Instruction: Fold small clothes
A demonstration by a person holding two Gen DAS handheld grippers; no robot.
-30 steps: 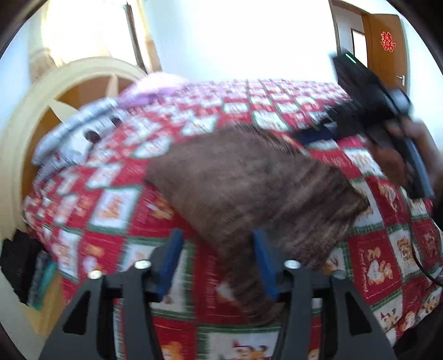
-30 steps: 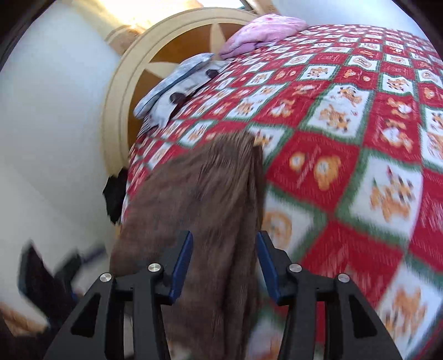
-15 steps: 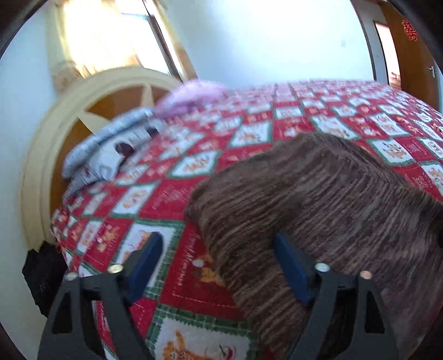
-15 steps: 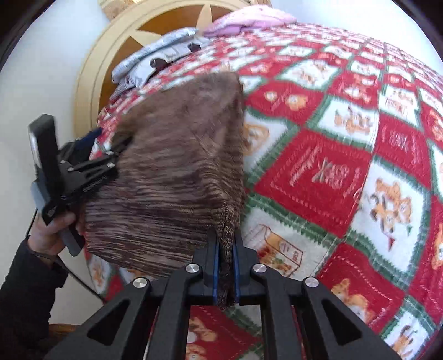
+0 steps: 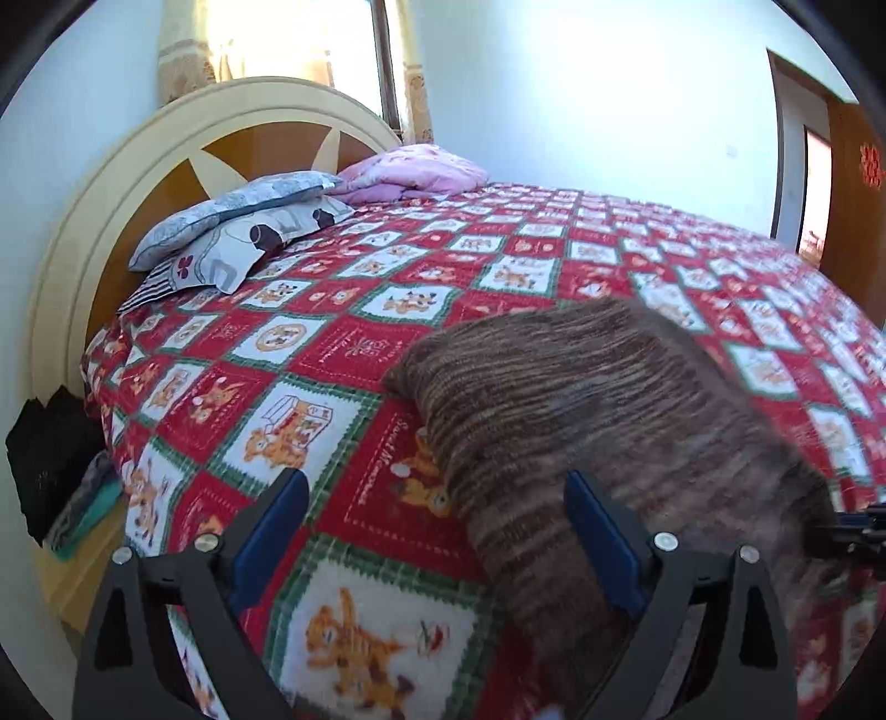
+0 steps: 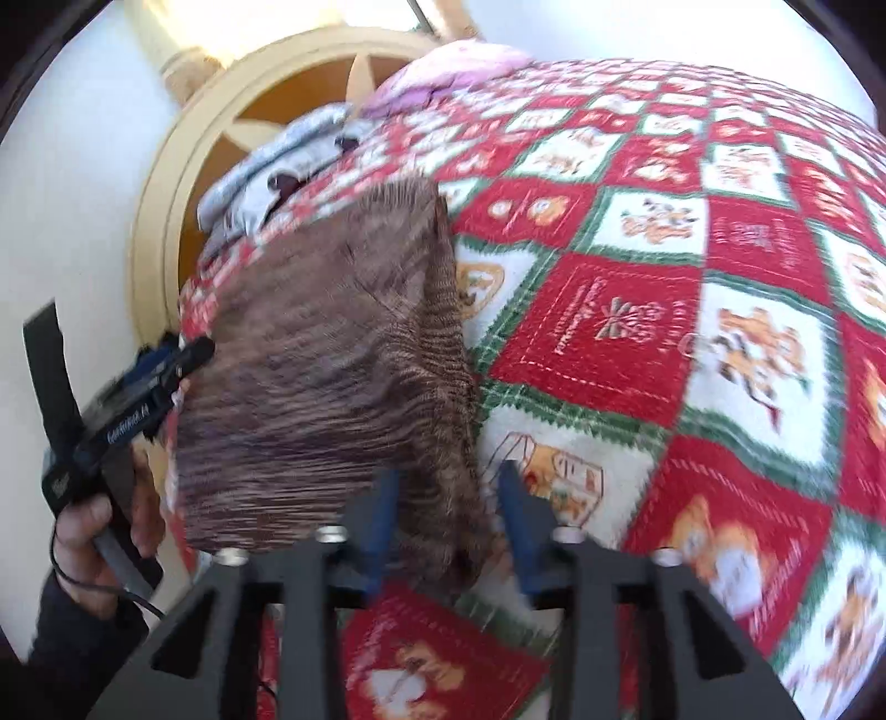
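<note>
Red patchwork quilt [image 5: 343, 354] covers the bed; pillows [image 5: 238, 232] sit at ten o'clock. Brown knit garment [image 5: 581, 399] lies at four o'clock. Left gripper [image 5: 437, 531] gapes wide, holding nothing. Right gripper [image 6: 446, 520] stands parted around the garment's folded edge, not clamping it.

A bed [image 5: 387, 343] fills the middle of the left wrist view, covered by a quilt [image 5: 310, 410] of red and white squares with cartoon animals. At upper left a rounded cream headboard [image 5: 166, 138] with orange panels rises behind it. Grey patterned pillows [image 5: 238, 232] lie below the headboard, with a pink pillow [image 5: 415, 171] just right of them. A curtained window [image 5: 277, 44] glows at the top. An orange door [image 5: 853, 188] stands at the right edge. Dark clothes [image 5: 50, 448] sit at lower left.
</note>
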